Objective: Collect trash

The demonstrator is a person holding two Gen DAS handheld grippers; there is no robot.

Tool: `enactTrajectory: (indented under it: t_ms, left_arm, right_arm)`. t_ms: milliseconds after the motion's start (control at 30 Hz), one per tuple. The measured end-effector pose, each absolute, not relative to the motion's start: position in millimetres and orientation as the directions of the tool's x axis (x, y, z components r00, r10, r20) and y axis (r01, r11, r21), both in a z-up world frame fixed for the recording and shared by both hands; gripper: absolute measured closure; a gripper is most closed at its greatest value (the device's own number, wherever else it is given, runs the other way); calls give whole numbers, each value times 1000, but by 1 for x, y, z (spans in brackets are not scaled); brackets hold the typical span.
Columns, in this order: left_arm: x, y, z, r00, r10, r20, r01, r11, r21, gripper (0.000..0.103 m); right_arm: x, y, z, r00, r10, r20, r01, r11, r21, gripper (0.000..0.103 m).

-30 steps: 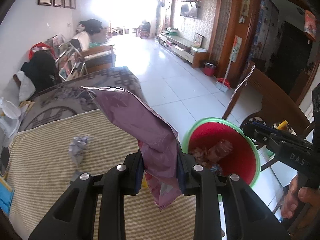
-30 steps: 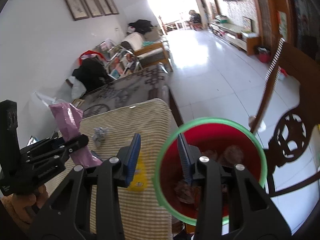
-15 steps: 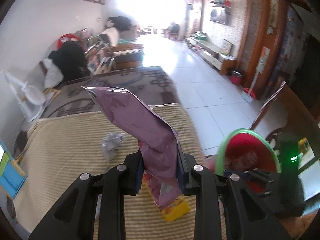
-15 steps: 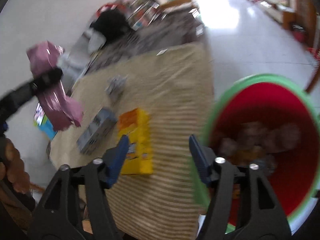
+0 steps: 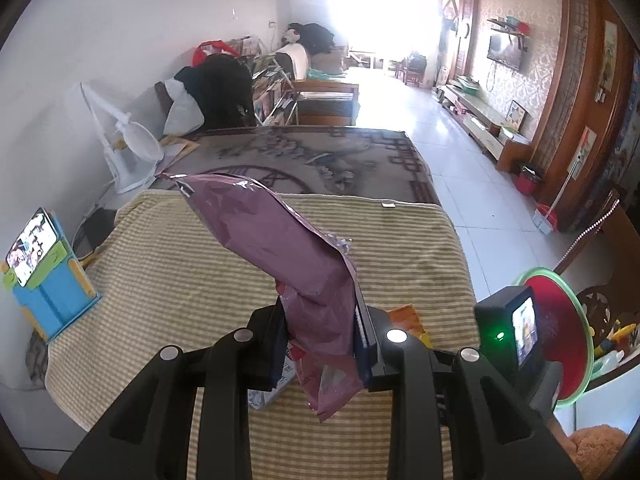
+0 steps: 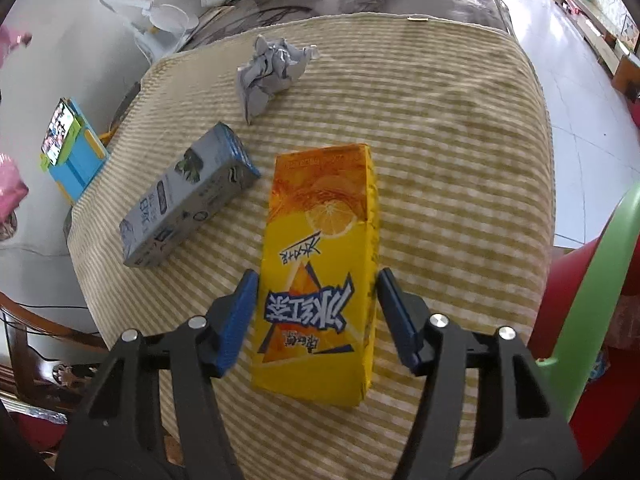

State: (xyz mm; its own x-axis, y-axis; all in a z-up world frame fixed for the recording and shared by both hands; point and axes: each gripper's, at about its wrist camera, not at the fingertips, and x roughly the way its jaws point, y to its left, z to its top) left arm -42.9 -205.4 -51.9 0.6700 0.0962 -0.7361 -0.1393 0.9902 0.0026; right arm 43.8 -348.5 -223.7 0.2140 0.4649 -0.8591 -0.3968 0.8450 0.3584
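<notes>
My left hand-held gripper [image 5: 322,344] is clamped tight on a purple bag [image 5: 288,256], a crinkled foil wrapper that rises up and to the left out of the pads, with its torn lower end hanging below them. It sits above the striped cloth [image 5: 168,280] that covers the bench.

My right hand-held gripper [image 6: 316,316] points steeply down at the bench. Its jaws have just been closing a little and now stand at a middling width, one blue pad on each side of the yellow carton [image 6: 320,276]. The carton lies flat on the cloth between them. I see a narrow gap at each pad, so I read the carton as straddled, not squeezed.

Left of the yellow carton, just beside it but apart, lies a grey carton [image 6: 188,200] on its side, angled away. Beyond that sits a crumpled paper ball [image 6: 272,70], well clear of both cartons.

The red bin [image 5: 560,336] with its green rim stands off the right edge of the bench; in the left view the back of my right gripper partly covers it, and in the right view only a slice of rim and wall shows at the right edge. I cannot make out its contents.

At the far left edge of the bench a phone [image 5: 30,246] leans upright on a blue stand [image 5: 56,292].
</notes>
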Motion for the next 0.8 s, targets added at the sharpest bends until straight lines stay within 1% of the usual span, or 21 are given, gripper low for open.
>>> enactTrajectory:
  t_ms: [133,267,400,500,667,800]
  left_arm:
    - [-33,-219,-51,672,58,-738,-97,995,-10,78]
    - [-20,-252,-55,668,-38,-743,15,999,-37,78]
    - [-6,-302,-62,637,-166,-752,176,982,-67,78]
    - [2,-338,-68,597,-252,-761,277,956,-99,78]
    - [11,-401,-83,502,-389,-772,439,884,-161,78]
    - [10,-436,-90,449,-441,-777,521,836,-173,78]
  right_arm:
    - [43,-380,-195,287,515,-808,-361,839,407,46]
    - [39,-435,-157,415,511,-753,-281,859,428,46]
    - [24,-505,-124,552,418,-722,-161,903,399,46]
    - [9,-545,-114,605,337,-722,-67,925,375,46]
    - [-22,-602,-113,638,231,-734,85,927,366,46]
    - [-39,-623,-115,643,196,-740,145,918,368,46]
